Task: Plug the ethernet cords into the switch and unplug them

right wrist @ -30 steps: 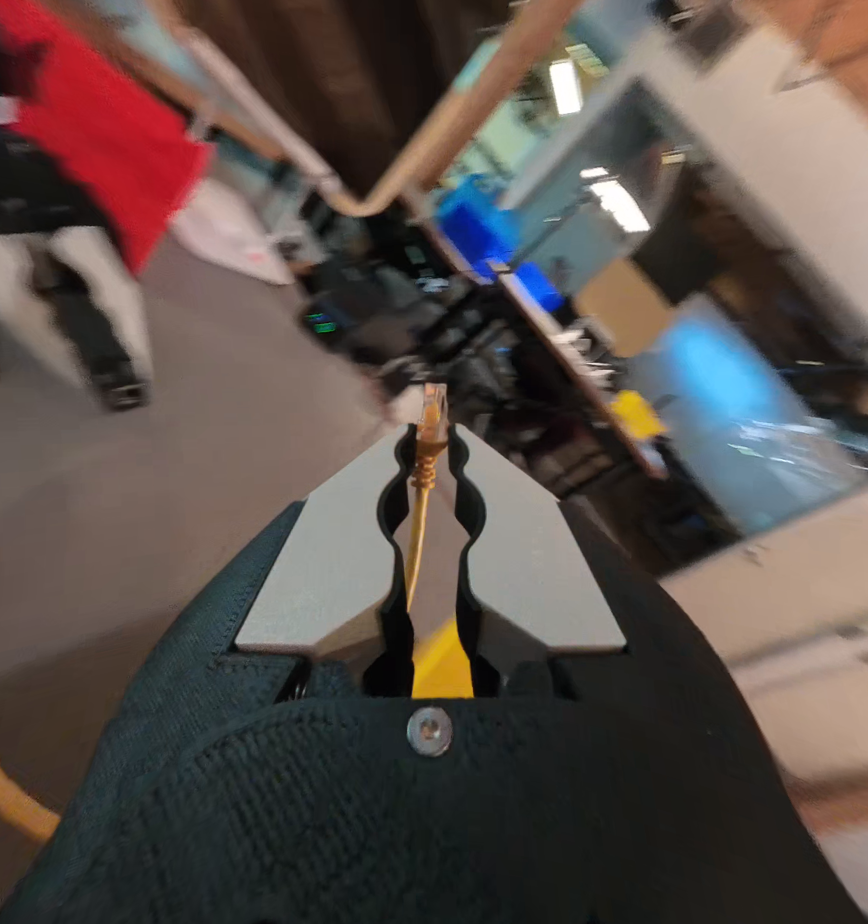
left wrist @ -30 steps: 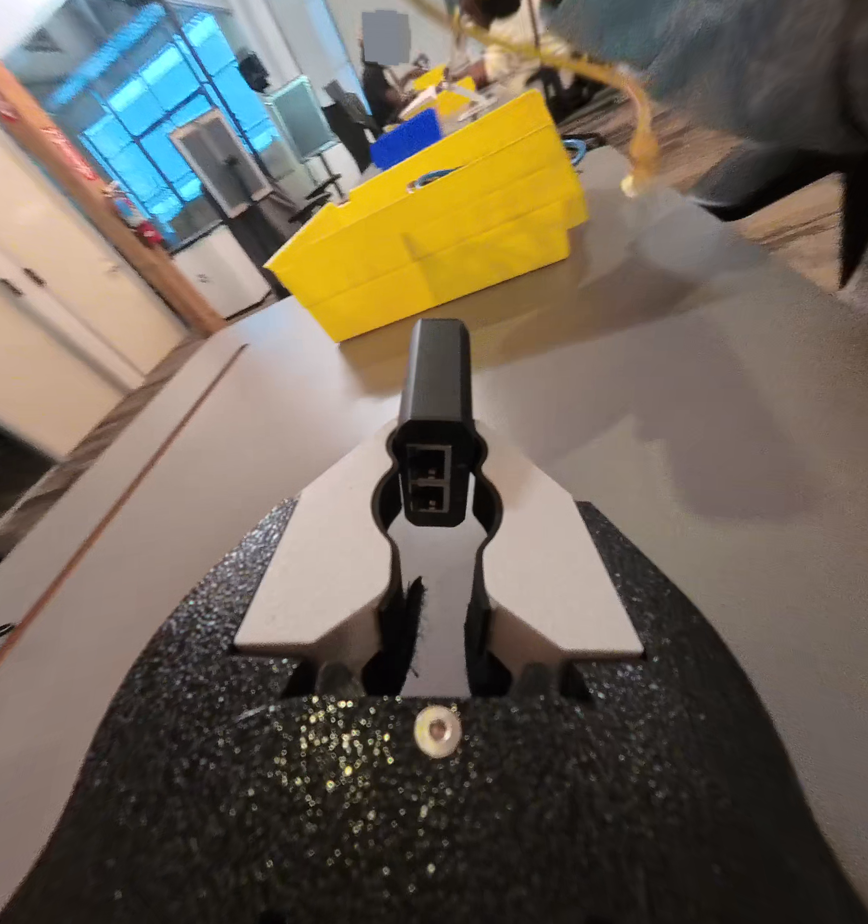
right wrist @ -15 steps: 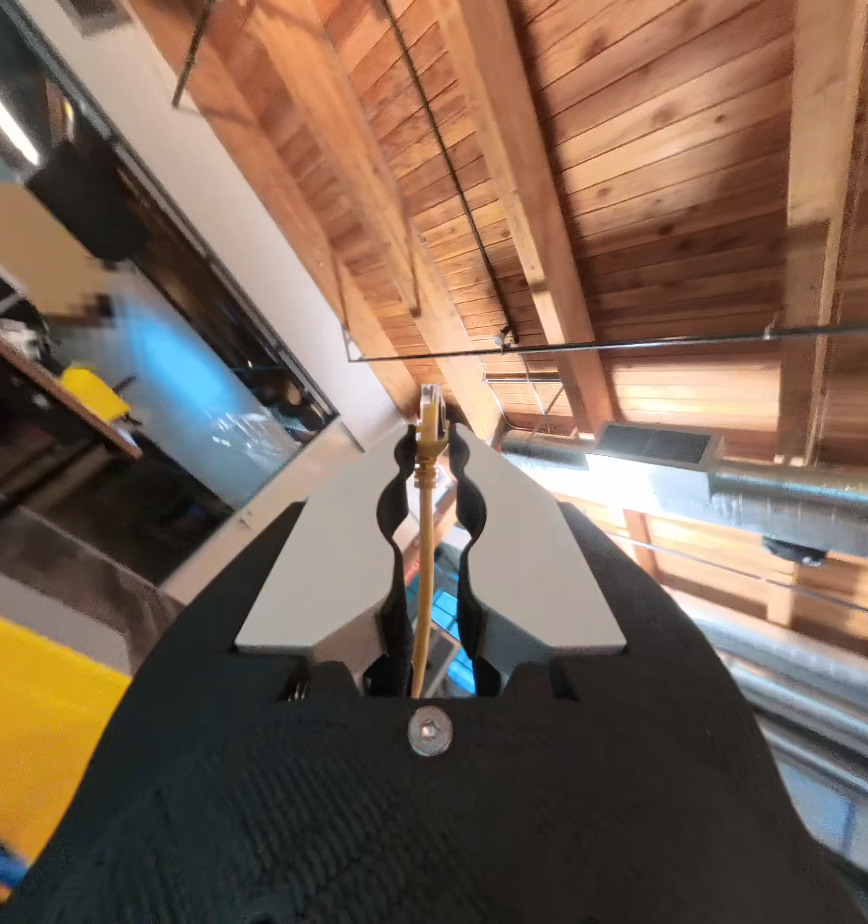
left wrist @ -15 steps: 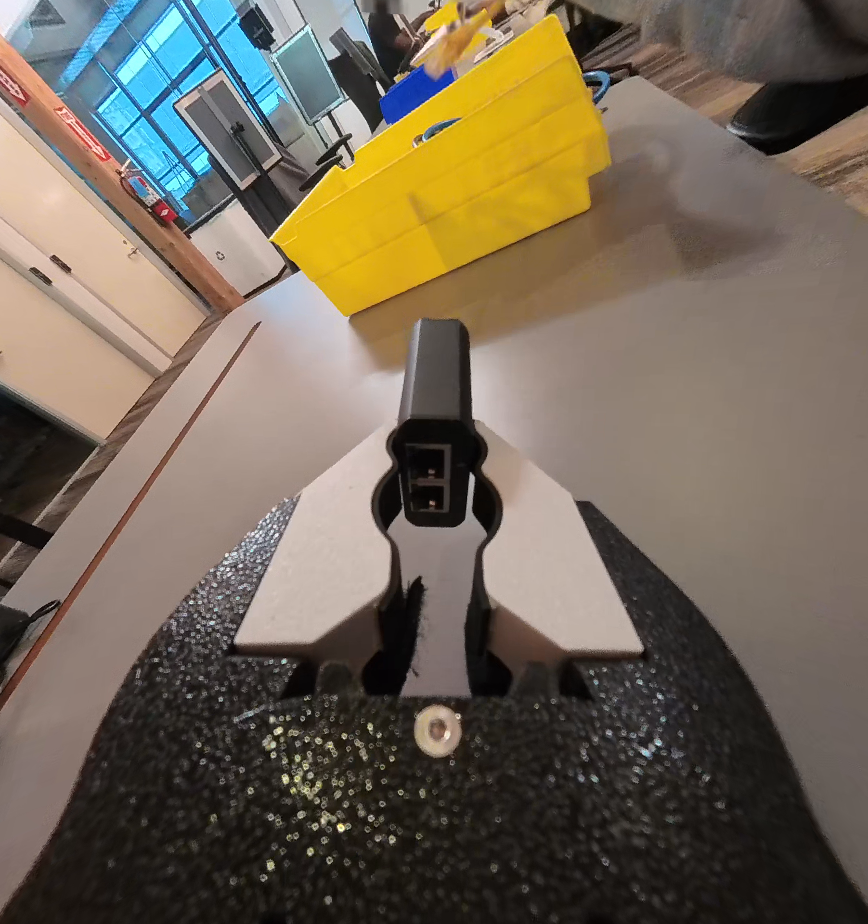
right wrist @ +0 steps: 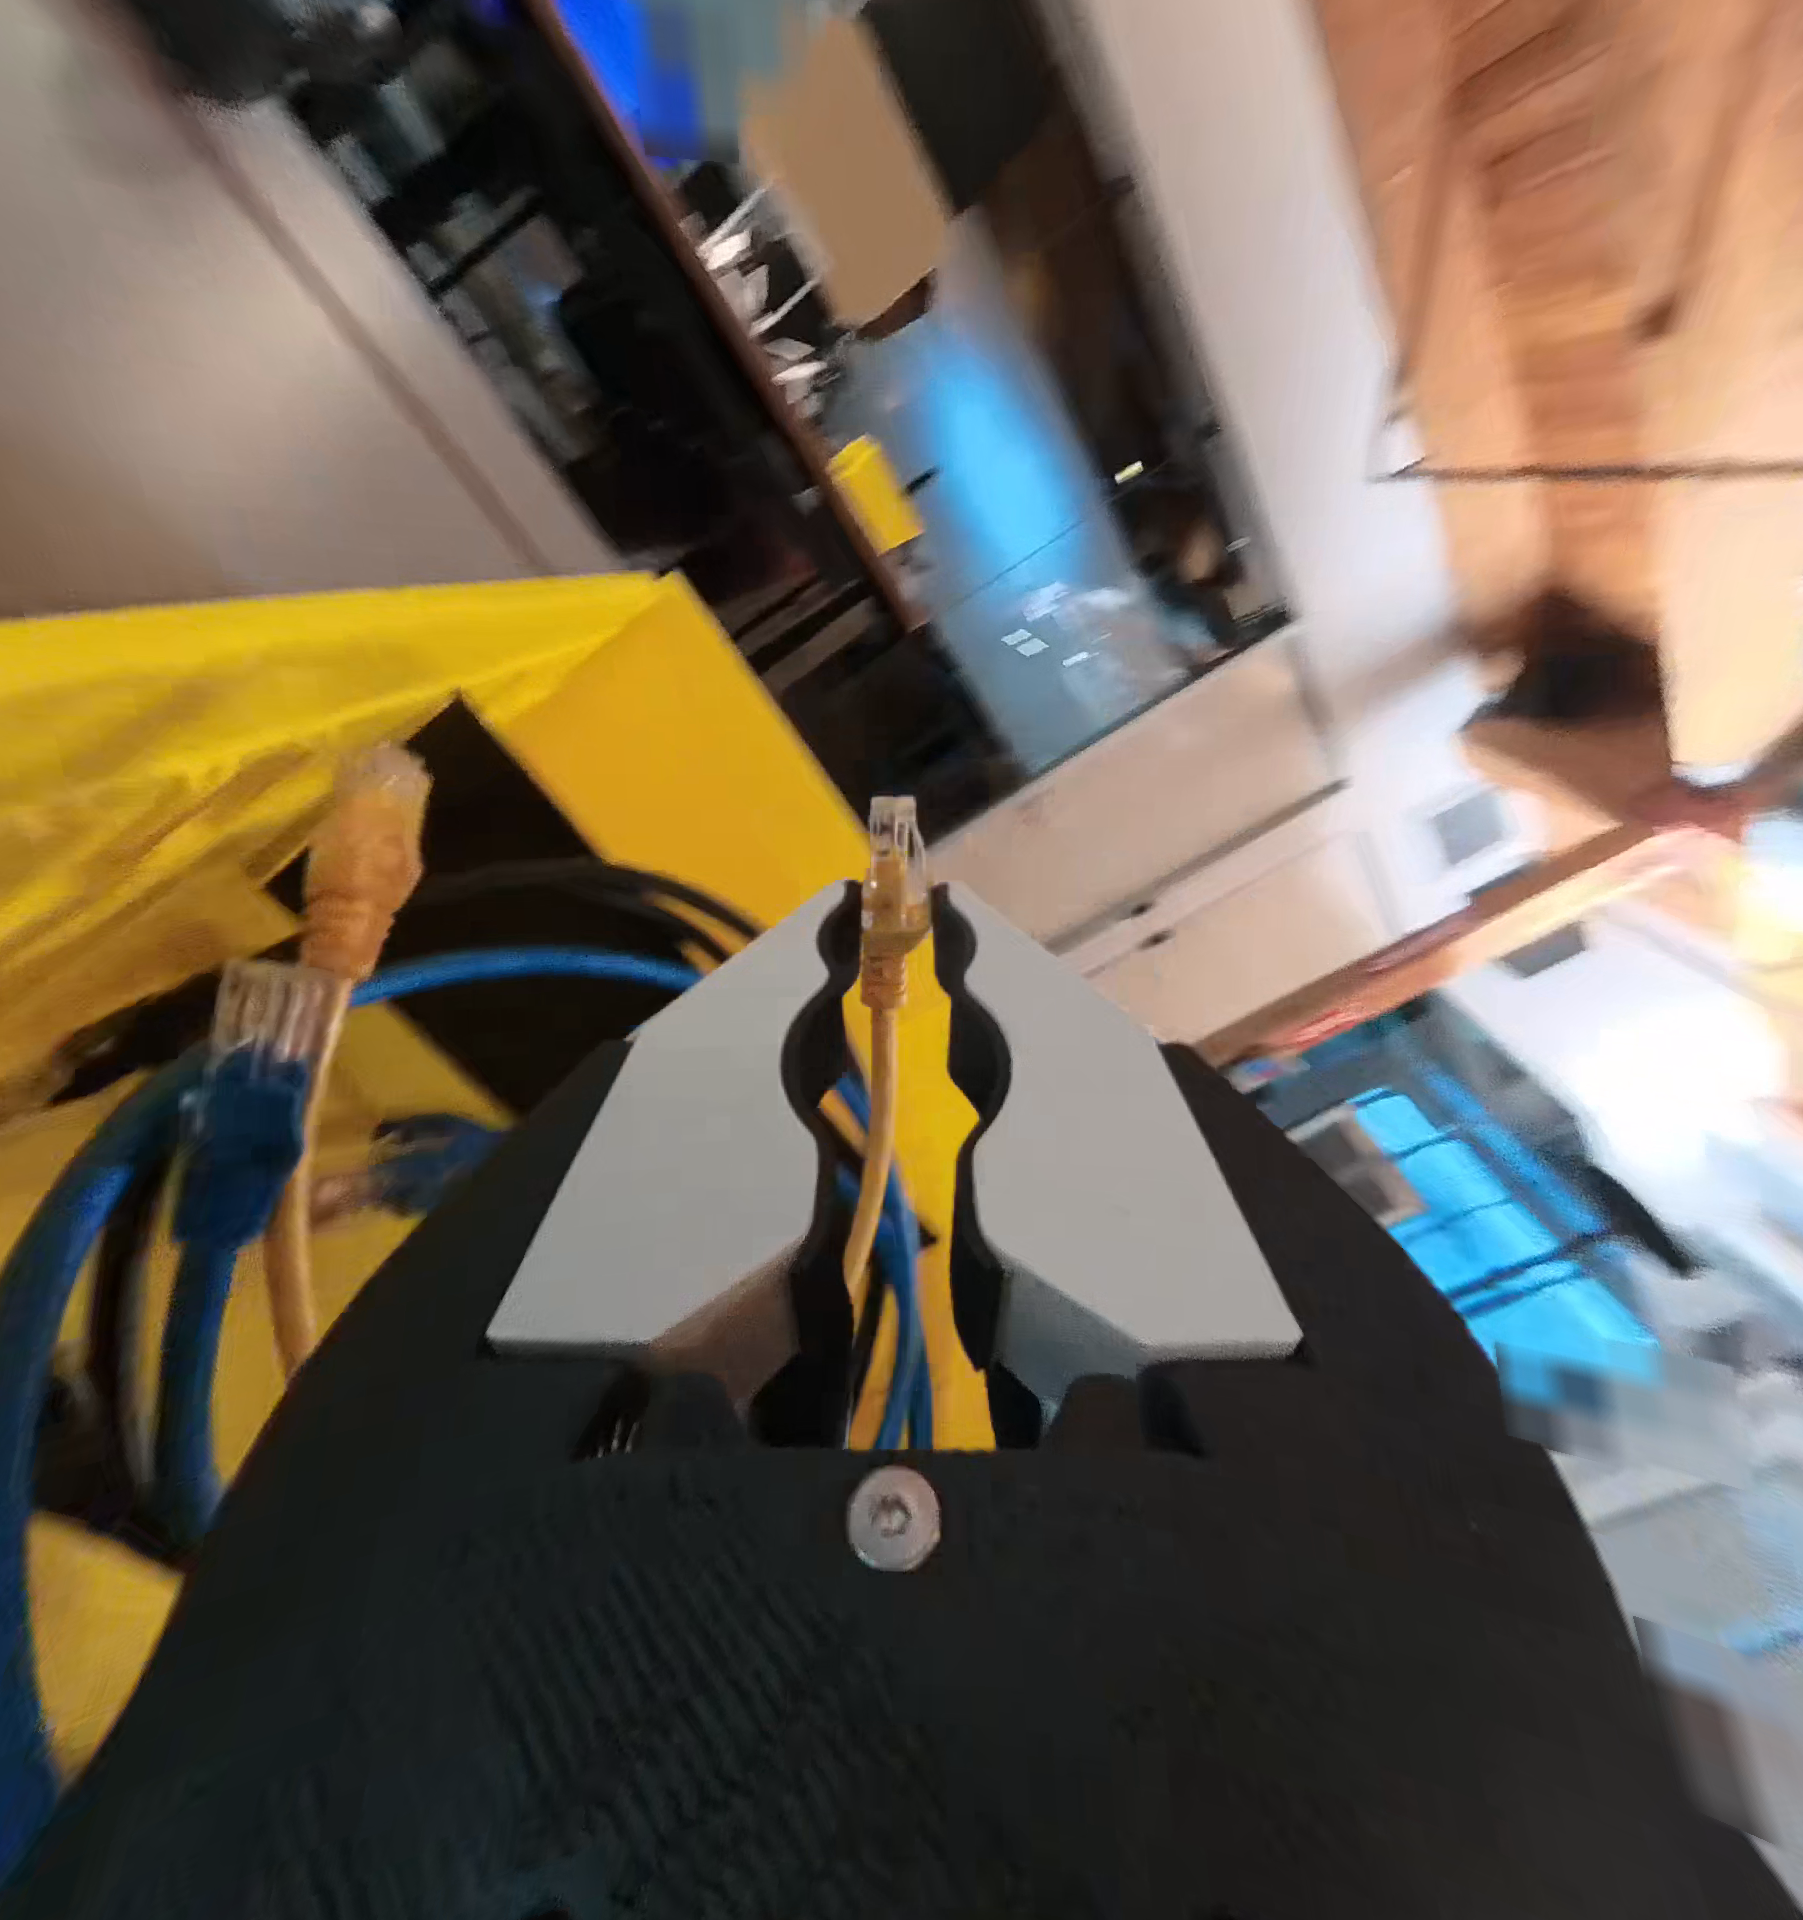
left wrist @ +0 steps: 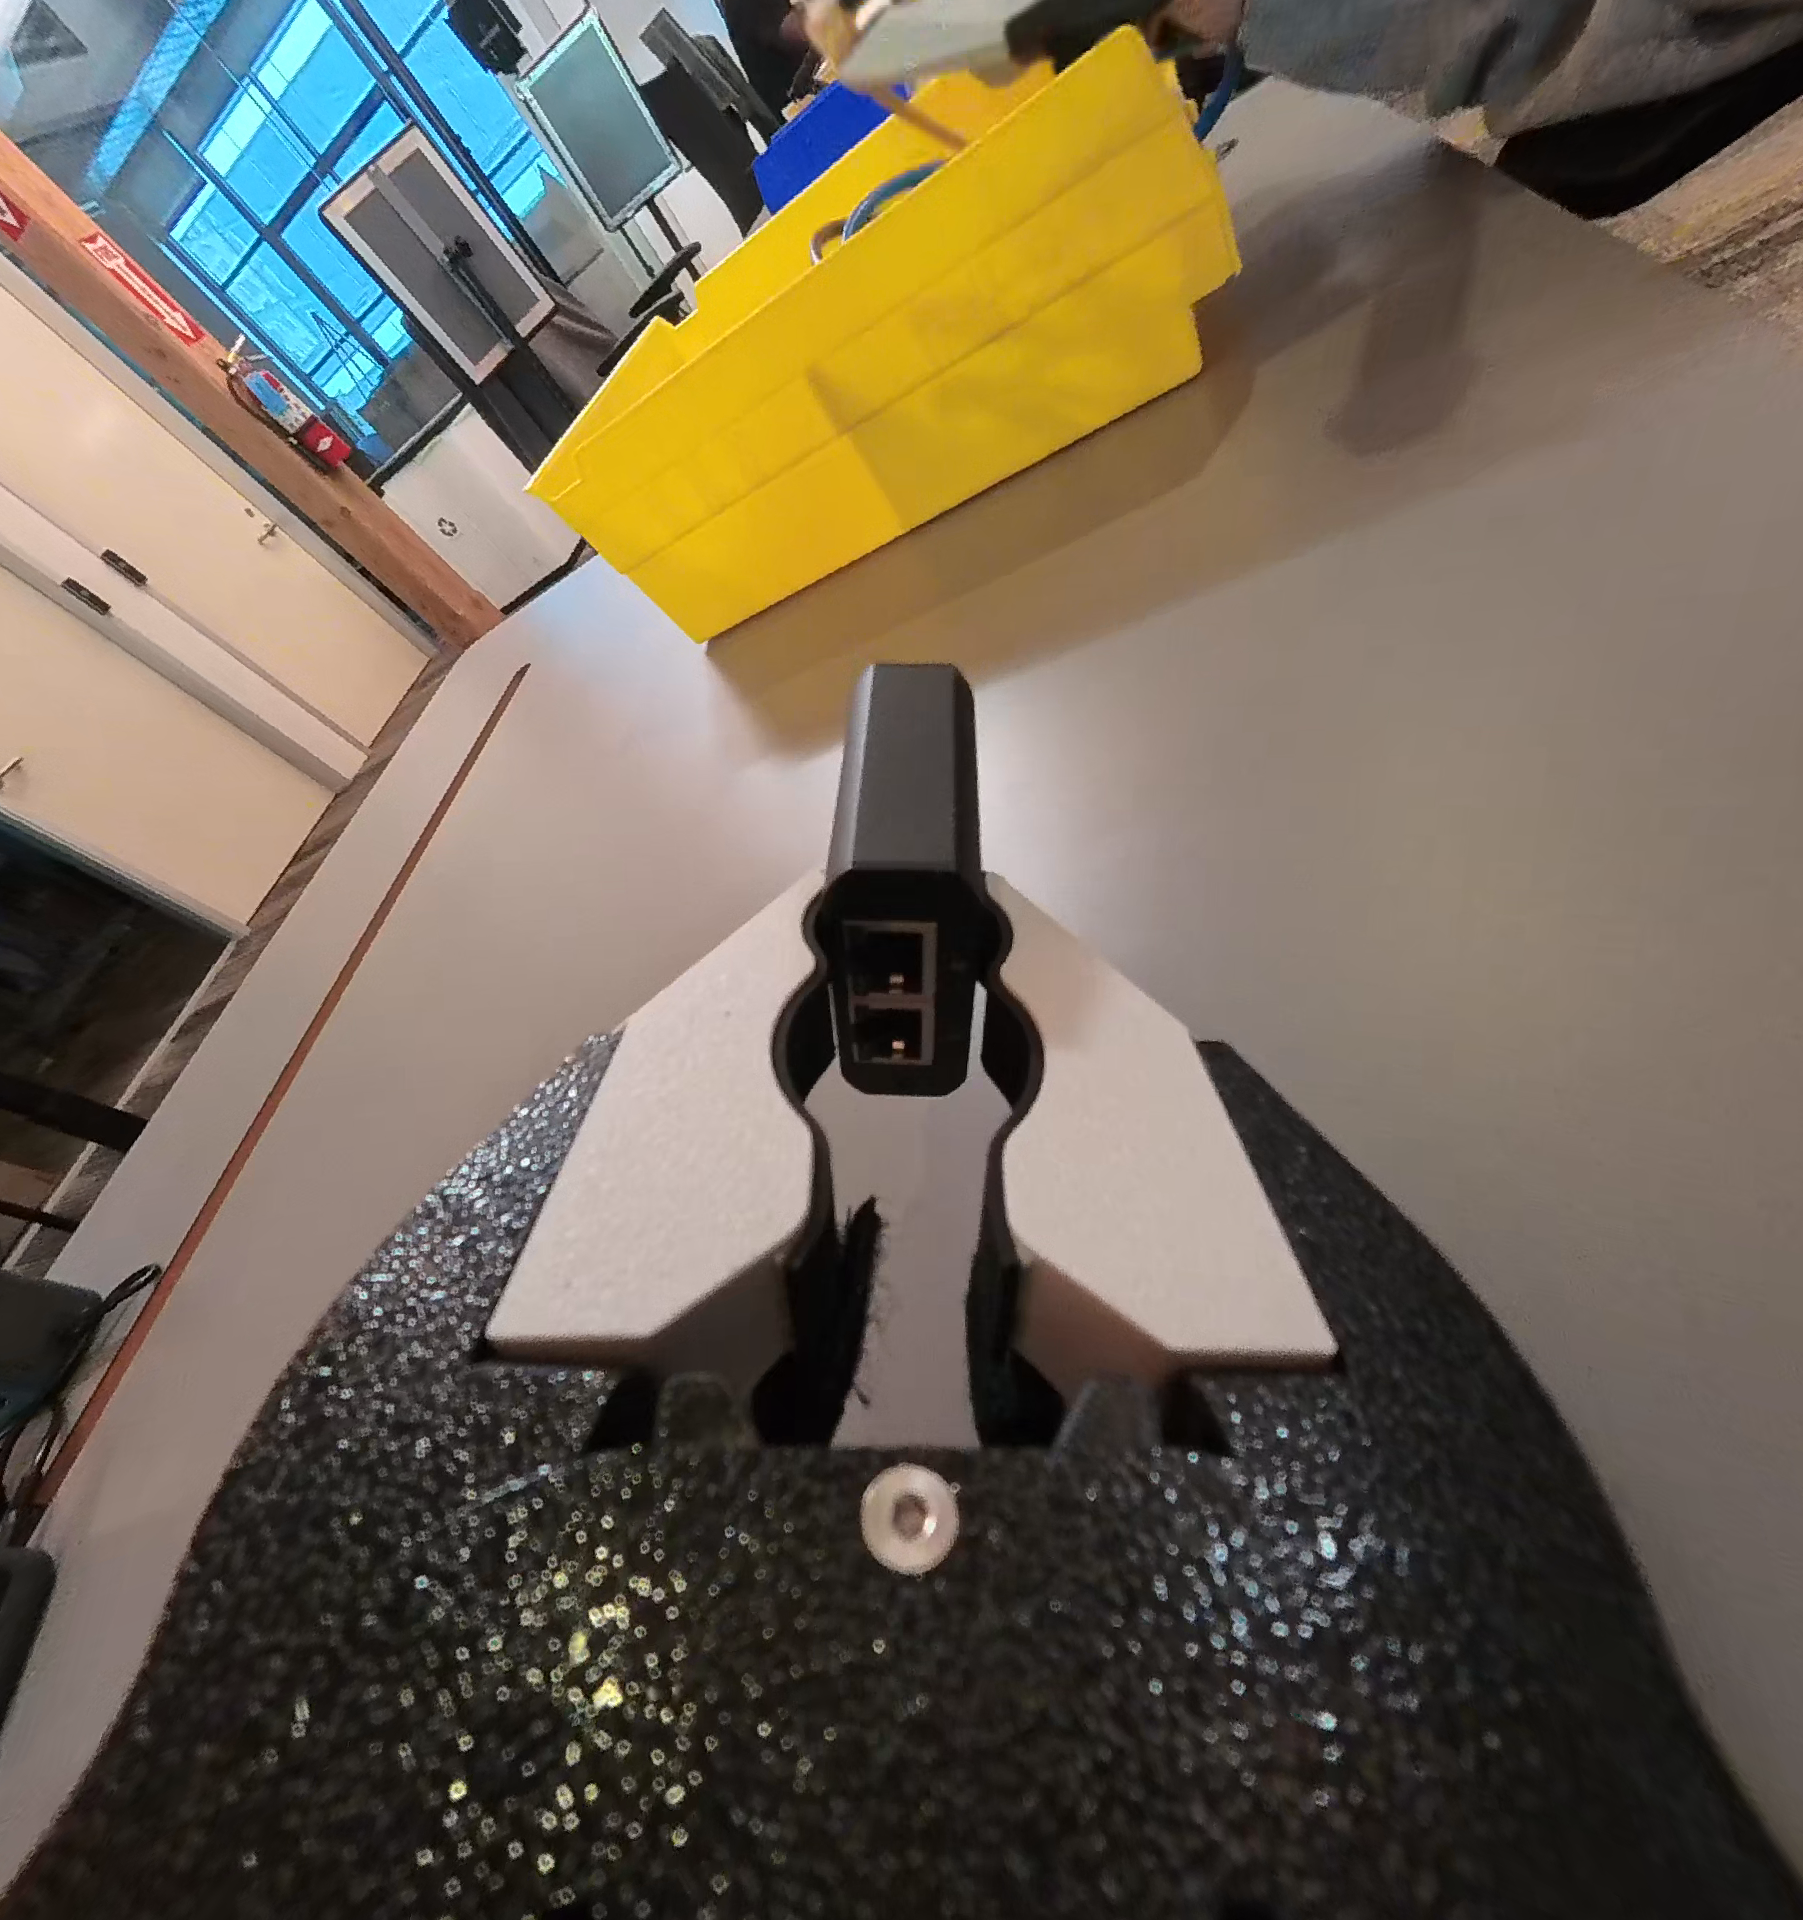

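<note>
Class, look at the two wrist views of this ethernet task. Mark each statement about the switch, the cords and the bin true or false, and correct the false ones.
1. The left tongs are shut on the black switch. True.
2. A cord is plugged into one of the switch's ports. False: both ports facing the camera are empty.
3. The right tongs grip a yellow ethernet cord just behind its clear plug. True.
4. The yellow bin holds only yellow cords. False: the right wrist view shows blue cords and black ones there too.
5. The switch lies inside the yellow bin. False: it is over the grey table, short of the bin.
</note>
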`<state>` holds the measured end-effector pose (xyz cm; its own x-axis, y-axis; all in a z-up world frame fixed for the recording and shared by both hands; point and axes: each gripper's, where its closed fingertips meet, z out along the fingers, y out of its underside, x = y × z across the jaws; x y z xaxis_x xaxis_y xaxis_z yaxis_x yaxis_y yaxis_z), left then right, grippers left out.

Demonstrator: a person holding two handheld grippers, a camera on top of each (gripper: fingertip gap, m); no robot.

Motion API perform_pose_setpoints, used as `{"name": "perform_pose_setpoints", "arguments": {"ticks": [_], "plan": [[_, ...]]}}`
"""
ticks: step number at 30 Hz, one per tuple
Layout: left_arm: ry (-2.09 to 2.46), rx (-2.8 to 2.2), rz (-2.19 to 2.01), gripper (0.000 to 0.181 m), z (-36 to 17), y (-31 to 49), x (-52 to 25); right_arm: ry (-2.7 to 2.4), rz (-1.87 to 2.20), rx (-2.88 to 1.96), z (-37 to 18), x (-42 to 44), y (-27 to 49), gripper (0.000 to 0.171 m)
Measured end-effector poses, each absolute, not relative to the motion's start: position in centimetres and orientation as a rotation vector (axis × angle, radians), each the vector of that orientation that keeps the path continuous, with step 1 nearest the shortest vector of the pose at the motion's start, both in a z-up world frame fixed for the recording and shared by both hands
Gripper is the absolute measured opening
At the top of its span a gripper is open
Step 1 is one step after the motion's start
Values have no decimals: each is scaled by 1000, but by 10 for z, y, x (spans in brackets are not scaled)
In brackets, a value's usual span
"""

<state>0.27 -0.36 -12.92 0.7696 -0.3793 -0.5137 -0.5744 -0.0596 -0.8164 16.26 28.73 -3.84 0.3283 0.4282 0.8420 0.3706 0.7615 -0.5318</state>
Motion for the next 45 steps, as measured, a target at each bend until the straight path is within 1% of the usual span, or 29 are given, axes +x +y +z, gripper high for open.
{"name": "perform_pose_setpoints", "arguments": {"ticks": [5, 9, 10, 11, 14, 16, 19, 22, 23, 24, 26, 28, 30, 31, 34, 38, 40, 41, 43, 45], "plan": [[774, -1677, 191, 22, -130, -3, 4, -1593, 235, -1152, -90, 169, 299, 11], [783, -1679, 193, 22, -132, -2, 5, -1724, 279, -1383, -109, 171, 296, 12], [786, -1680, 192, 21, -132, -2, 6, -1750, 282, -1454, -114, 171, 296, 10], [789, -1682, 191, 21, -133, -2, 6, -1785, 246, -1518, -121, 174, 297, 3], [800, -1688, 194, 22, -135, -2, 7, -1891, -35, -1744, -150, 201, 309, 6], [804, -1691, 196, 22, -136, -2, 7, -1875, -195, -1794, -152, 214, 313, 9], [806, -1693, 198, 22, -136, -1, 7, -1756, -232, -1787, -122, 219, 307, 26], [804, -1694, 197, 21, -136, -1, 8, -1543, -242, -1652, -62, 215, 298, 49], [803, -1695, 197, 22, -136, 0, 8, -1489, -199, -1558, -40, 205, 288, 56], [802, -1697, 196, 22, -137, 0, 7, -1469, -121, -1439, -22, 190, 270, 60], [799, -1700, 197, 22, -137, 0, 7, -1527, 107, -1158, -3, 150, 210, 64], [799, -1701, 196, 22, -137, 0, 7, -1638, 346, -914, -8, 114, 139, 64], [804, -1703, 194, 22, -137, 0, 8, -1738, 546, -749, -26, 87, 78, 64], [809, -1704, 193, 22, -138, 0, 8, -1779, 627, -681, -37, 76, 54, 63], [823, -1710, 188, 22, -140, 0, 11, -1874, 824, -615, -75, 43, 5, 54], [850, -1717, 164, 22, -143, -1, 15, -1995, 968, -622, -114, 18, -25, 51], [878, -1722, 151, 21, -146, -2, 18, -2002, 997, -608, -122, 12, -29, 42], [894, -1724, 149, 21, -148, -3, 20, -2007, 1005, -602, -124, 11, -30, 33], [926, -1737, 140, 21, -152, -4, 23, -2040, 1024, -562, -130, 13, -32, 23], [957, -1754, 126, 22, -157, -5, 26, -2066, 1048, -583, -135, 16, -32, 21]]}}
